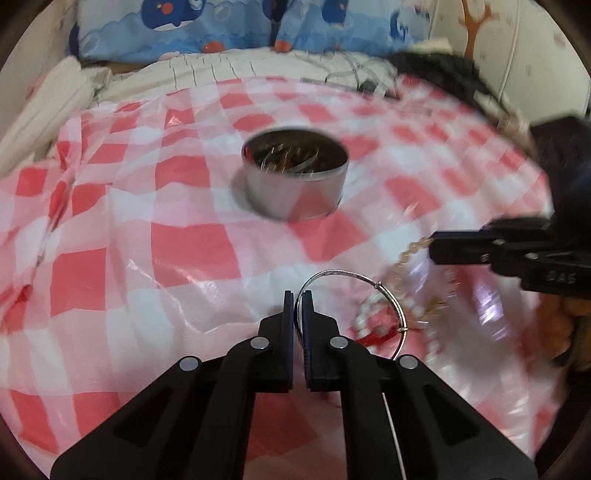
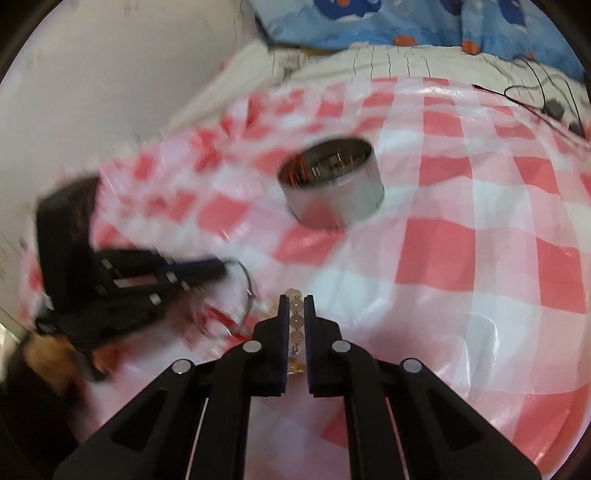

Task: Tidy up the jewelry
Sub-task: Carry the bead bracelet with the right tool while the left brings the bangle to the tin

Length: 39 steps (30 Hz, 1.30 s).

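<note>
A round metal tin (image 1: 295,179) with several jewelry pieces inside stands on the red-and-white checked cloth (image 1: 166,240); it also shows in the right wrist view (image 2: 332,184). My left gripper (image 1: 298,295) is shut on a thin silver bangle (image 1: 369,280), lifted in front of the tin. My right gripper (image 2: 296,299) is shut on a bracelet of pale amber beads (image 2: 296,314). In the left wrist view the right gripper (image 1: 434,245) is at the right with the beads (image 1: 402,258) hanging from it. A white bead bracelet (image 1: 365,310) and a red piece (image 1: 373,338) lie beneath.
A blue whale-print pillow (image 1: 258,26) lies at the back. A white quilted cover (image 1: 240,68) borders the cloth. Black cables (image 2: 535,92) lie at the far right. A dark garment (image 1: 436,70) lies at the back right. A white wall (image 2: 92,92) is on the left.
</note>
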Each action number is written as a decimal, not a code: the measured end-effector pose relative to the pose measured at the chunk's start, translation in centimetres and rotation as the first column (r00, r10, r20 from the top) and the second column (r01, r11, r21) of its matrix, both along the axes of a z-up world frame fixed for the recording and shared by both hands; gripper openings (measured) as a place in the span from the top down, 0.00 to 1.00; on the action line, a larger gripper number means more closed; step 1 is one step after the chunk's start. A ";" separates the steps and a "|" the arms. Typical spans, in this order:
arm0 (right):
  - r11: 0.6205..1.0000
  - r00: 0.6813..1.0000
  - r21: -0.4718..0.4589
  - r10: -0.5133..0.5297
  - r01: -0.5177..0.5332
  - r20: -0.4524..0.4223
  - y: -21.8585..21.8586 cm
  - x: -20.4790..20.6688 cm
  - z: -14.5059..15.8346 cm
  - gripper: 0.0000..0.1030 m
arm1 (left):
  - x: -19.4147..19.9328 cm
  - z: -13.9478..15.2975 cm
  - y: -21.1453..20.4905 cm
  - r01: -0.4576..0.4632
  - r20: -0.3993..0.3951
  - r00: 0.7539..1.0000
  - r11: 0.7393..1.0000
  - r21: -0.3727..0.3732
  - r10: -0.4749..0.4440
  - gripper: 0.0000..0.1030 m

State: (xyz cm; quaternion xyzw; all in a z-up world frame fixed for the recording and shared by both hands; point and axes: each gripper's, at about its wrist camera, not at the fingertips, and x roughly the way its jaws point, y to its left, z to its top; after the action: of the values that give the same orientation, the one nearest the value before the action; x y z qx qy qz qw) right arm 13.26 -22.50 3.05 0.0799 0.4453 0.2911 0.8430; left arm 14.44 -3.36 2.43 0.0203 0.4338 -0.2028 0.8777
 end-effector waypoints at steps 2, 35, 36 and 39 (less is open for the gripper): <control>0.998 1.000 0.069 -0.009 0.008 0.024 -0.4 0.1 1.1 0.92 | 0.1 1.0 0.6 -0.012 0.011 1.000 0.999 -0.045 0.013 0.97; 0.995 0.985 0.031 -0.103 0.100 0.138 3.2 11.5 4.0 0.85 | 14.5 1.3 -2.0 -0.066 0.011 0.998 0.998 -0.018 0.066 0.91; 0.996 0.994 0.026 -0.083 0.081 0.066 3.4 12.1 2.6 0.80 | 14.4 1.2 -2.0 -0.062 0.010 0.998 0.998 -0.007 0.062 0.90; 0.992 0.993 0.045 -0.115 0.114 0.033 2.4 12.0 1.4 0.77 | 13.1 1.6 -1.2 -0.065 0.032 0.997 0.998 0.007 0.065 0.77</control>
State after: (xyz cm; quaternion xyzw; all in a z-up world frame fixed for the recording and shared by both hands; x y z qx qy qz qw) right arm 25.22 -20.10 4.44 0.1184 0.4185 0.2530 0.8642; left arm 27.59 -4.54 4.07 0.0130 0.4211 -0.1722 0.8904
